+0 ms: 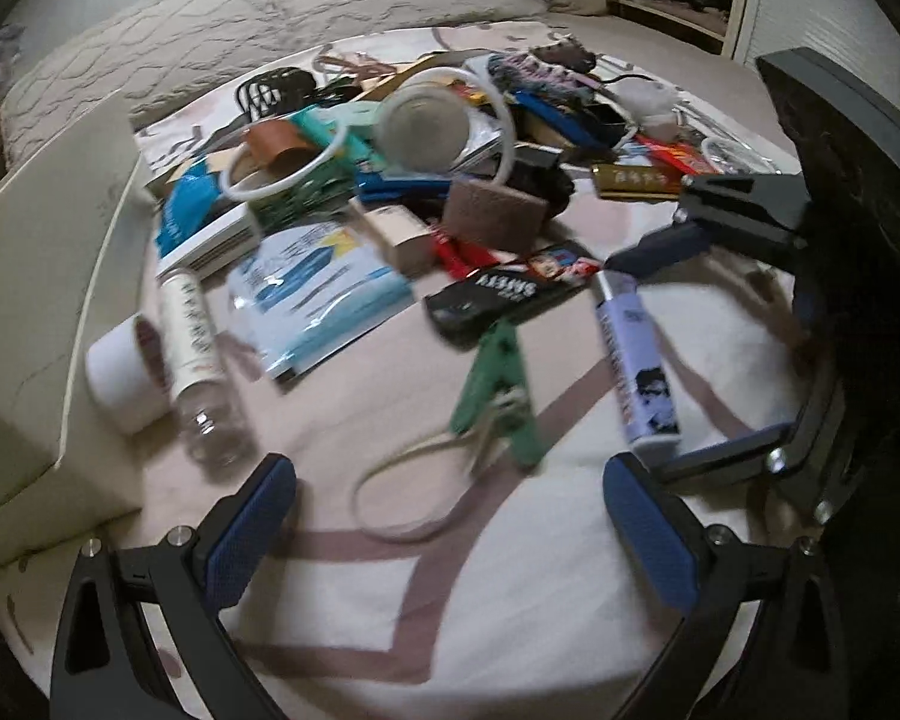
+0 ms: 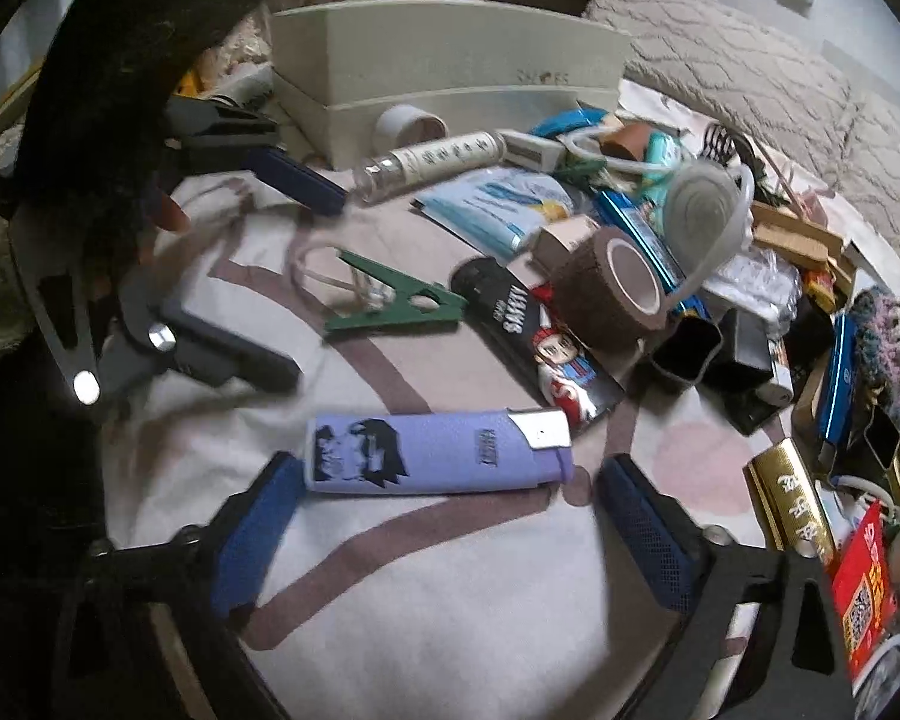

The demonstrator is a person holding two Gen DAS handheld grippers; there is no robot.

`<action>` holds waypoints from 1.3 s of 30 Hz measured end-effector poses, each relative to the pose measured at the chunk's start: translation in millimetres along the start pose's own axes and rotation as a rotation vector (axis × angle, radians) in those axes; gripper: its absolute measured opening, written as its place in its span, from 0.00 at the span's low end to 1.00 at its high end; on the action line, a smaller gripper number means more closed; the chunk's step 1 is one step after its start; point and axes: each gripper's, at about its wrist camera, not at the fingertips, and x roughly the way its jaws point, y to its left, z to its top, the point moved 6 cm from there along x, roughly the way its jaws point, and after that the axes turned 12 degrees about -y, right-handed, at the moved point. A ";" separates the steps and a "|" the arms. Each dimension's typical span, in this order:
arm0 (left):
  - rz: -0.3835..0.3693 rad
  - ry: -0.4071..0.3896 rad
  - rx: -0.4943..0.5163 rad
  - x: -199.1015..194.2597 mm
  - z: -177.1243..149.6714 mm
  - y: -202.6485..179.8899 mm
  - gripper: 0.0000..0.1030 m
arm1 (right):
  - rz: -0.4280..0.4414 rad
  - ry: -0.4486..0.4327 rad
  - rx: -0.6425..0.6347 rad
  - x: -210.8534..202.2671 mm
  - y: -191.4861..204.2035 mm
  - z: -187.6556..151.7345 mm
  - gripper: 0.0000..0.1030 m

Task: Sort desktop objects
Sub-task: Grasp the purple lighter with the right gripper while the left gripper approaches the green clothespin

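A purple lighter [image 2: 438, 450] lies crosswise on the pink-lined cloth between the fingers of my right gripper [image 2: 450, 468]. The jaws stand wide, the left pad [image 2: 258, 534] near the lighter's base, the right pad [image 2: 648, 528] just clear of its metal head. My left gripper [image 1: 450, 468] is open over the cloth, with only the white cord loop [image 1: 402, 498] of a green clip [image 1: 498, 384] between its fingers. The left wrist view shows the right gripper [image 1: 636, 360] straddling the lighter [image 1: 633, 354]. In the right wrist view the left gripper [image 2: 317, 287] hangs beside the clip [image 2: 402, 306].
A beige storage box [image 1: 30, 300] [image 2: 450, 66] stands at the cloth's edge, with a clear bottle [image 1: 189, 336] and a white roll [image 1: 120, 378] beside it. Behind lie a black packet [image 2: 510, 312], brown tape [image 2: 606, 294] and a dense pile of small items [image 1: 450, 120].
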 end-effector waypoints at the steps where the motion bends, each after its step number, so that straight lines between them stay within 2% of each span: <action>1: 0.001 0.002 0.000 2.6 0.2 0.8 1.00 | 0.001 -0.010 -0.014 -1.2 3.3 0.0 0.81; 2: 0.004 0.004 0.000 3.7 -0.8 0.9 1.00 | 0.000 -0.019 -0.029 -2.7 5.8 -0.1 0.77; 9: -0.019 -0.023 -0.001 5.9 -7.1 3.2 1.00 | -0.032 -0.045 -0.037 -6.4 3.0 3.3 0.77; 15: -0.030 -0.014 0.012 8.5 -7.8 1.0 1.00 | -0.081 -0.042 -0.034 -2.9 0.0 6.0 0.77; 17: -0.035 -0.036 0.011 6.3 -7.0 1.6 1.00 | -0.097 -0.053 -0.032 -5.1 0.0 6.5 0.77; 20: -0.016 -0.086 0.072 0.8 -7.4 1.3 1.00 | -0.139 -0.074 -0.004 -10.2 -5.0 4.9 0.77; 22: -0.029 -0.111 0.103 -3.2 -5.7 -0.5 0.90 | -0.170 -0.086 0.049 -14.9 -13.8 2.3 0.77; 26: -0.060 -0.140 0.138 -4.9 -2.1 -3.8 0.81 | -0.173 -0.090 0.168 -18.3 -31.0 -2.8 0.77; 28: -0.086 -0.147 0.166 -3.5 -1.2 -8.1 0.67 | -0.169 -0.089 0.181 -18.1 -32.4 -3.1 0.77; 31: -0.098 -0.145 0.214 -0.7 -0.9 -15.3 0.56 | -0.182 -0.087 0.158 -17.1 -28.9 -3.2 0.77; 34: -0.108 -0.156 0.257 -2.4 -1.0 -21.4 0.49 | -0.184 -0.087 0.155 -16.6 -28.3 -2.9 0.77; 39: -0.100 -0.168 0.261 -6.5 -3.3 -21.7 0.42 | -0.182 -0.084 0.158 -16.1 -28.8 -3.7 0.77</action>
